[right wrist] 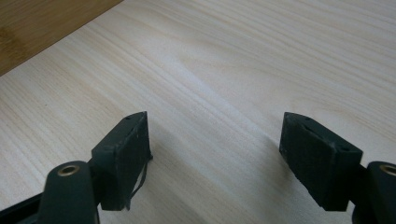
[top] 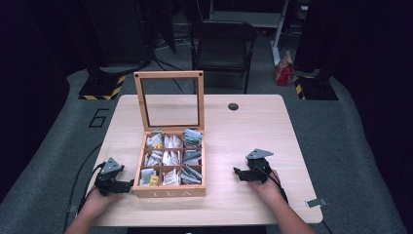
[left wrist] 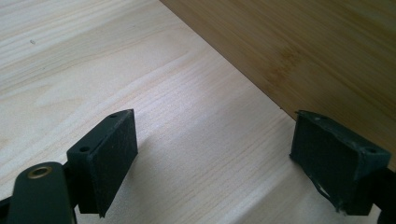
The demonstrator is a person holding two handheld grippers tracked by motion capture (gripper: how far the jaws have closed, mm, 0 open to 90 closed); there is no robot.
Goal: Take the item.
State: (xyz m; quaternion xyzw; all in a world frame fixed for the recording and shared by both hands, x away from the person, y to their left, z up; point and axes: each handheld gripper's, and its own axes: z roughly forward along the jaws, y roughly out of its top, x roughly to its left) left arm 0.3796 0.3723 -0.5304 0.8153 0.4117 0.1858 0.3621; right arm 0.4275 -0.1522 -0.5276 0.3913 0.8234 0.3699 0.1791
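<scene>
A wooden tea box [top: 169, 191] marked TEA stands on the table, its glass-paned lid [top: 169, 100] raised upright. Its compartments hold several tea bags [top: 165, 158]. My left gripper [top: 127, 186] rests on the table just left of the box's front corner, pointing at its side wall [left wrist: 299, 51]. In the left gripper view its jaws stand wide apart over bare wood, nothing between them. My right gripper [top: 237, 172] lies on the table right of the box, pointing toward it. It is open too, with only tabletop [right wrist: 215, 93] between its pads.
A dark round cable hole [top: 233, 106] sits in the table near the far edge. A small grey clip [top: 315, 202] lies at the near right corner. Beyond the table stand a black chair [top: 221, 46] and a red bag [top: 284, 73] on the floor.
</scene>
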